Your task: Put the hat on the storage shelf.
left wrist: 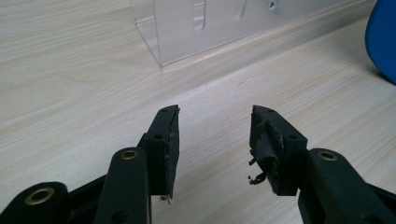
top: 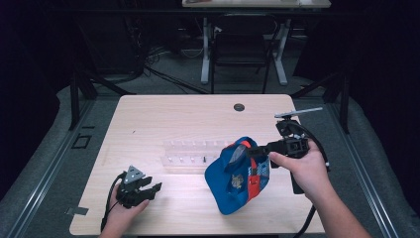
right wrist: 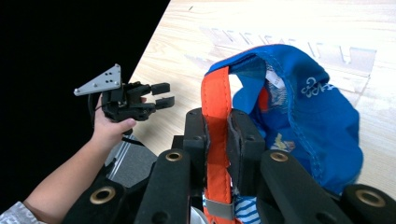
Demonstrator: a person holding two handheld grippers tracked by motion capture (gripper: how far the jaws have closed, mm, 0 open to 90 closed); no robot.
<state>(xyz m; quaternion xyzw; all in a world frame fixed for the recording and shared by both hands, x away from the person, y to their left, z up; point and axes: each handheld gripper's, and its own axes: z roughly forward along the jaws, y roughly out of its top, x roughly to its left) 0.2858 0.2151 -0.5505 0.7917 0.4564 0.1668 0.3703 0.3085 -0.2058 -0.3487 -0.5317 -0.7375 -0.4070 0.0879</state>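
left hand (top: 121, 210): at the near left edge of the table, wrapped around the left gripper's handle; seen from the right gripper view as a hand and forearm rising from the lower left.
left gripper (top: 151, 191): near left of the table (top: 163, 114), low over the wood, grey three-cornered plate on top; jaws parted with a clear gap between them, nothing held; pad (left wrist: 267, 140) on one jaw worn and frayed at its edge.
right hand (top: 302, 171): at the near right, closed around the right gripper's handle, forearm coming in from the bottom right corner.
right gripper (top: 253, 150): right of centre, pointing left toward the cap; jaws closed onto the cap's orange strap (right wrist: 215, 135), which runs up between the two pads.
cap (top: 237, 176): blue cloth with orange and red parts and a small printed emblem, near centre-right of the table; hanging from the clamped strap, lower edge at or just above the wood, contact not clear; open side turned up in the right gripper view.
clear plastic rack (top: 190, 153): mid table, just left of and behind the cap, slotted along its length; corner visible at the far side of the left gripper view.
dark round grommet (top: 239, 107): far side of the table, set in the wood, well apart from the rest.
chair (top: 242, 44): beyond the far edge, on the floor.
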